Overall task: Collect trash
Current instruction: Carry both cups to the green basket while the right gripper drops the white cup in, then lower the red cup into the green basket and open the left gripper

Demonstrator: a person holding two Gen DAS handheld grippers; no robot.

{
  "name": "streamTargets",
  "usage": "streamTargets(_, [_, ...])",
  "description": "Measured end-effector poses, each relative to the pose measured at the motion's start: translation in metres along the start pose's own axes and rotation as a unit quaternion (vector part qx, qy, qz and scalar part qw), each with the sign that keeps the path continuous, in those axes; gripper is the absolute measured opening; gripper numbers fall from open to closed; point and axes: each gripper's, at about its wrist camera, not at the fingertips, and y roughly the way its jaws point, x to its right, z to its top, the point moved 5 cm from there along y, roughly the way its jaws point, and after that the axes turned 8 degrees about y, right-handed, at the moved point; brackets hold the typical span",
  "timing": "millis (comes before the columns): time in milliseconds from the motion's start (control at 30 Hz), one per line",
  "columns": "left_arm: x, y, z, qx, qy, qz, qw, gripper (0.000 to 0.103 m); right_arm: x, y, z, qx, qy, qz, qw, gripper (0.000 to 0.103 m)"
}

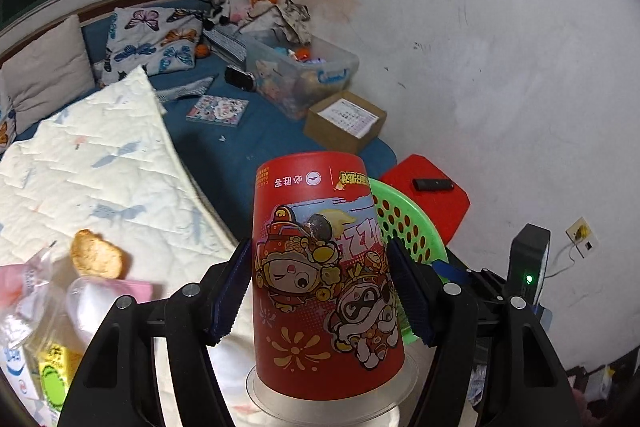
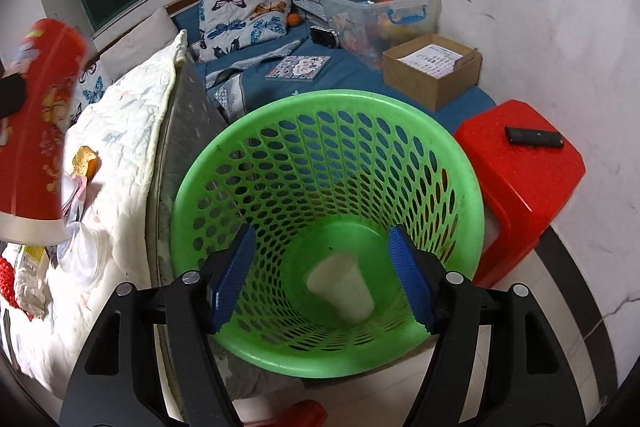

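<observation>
My left gripper (image 1: 320, 287) is shut on a red printed paper cup (image 1: 324, 267), held upside down with its clear lid at the bottom; the cup also shows at the left edge of the right wrist view (image 2: 36, 131). My right gripper (image 2: 322, 275) is open and empty above the green mesh basket (image 2: 200, 195), where a white cup (image 2: 342, 287) lies on the bottom. The basket's rim shows behind the red cup in the left wrist view (image 1: 408, 223). More trash lies on the quilt: a food scrap (image 1: 96, 255), plastic wrappers (image 1: 28, 291) and a clear plastic lid (image 2: 80, 259).
A white quilt (image 1: 100, 187) covers the bed at left. A red plastic stool (image 2: 520, 167) with a black remote (image 2: 534, 137) stands right of the basket. A cardboard box (image 2: 432, 75), a clear storage bin (image 2: 384, 11), a book (image 2: 298, 67) and pillows lie on the blue sheet.
</observation>
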Motion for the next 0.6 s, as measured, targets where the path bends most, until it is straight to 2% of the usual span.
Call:
streamTargets(333, [0.014,0.047,0.005,-0.037,0.008,-0.006,0.9993,0.065,0.010,-0.021,-0.003,0.021,0.002,-0.001,1.000,0.070])
streamTargets(600, [0.024,0.068,-0.001,-0.062,0.009,-0.016,0.9979,0.066,0.017,-0.038,-0.007,0.034,0.009,-0.002,0.999,0.070])
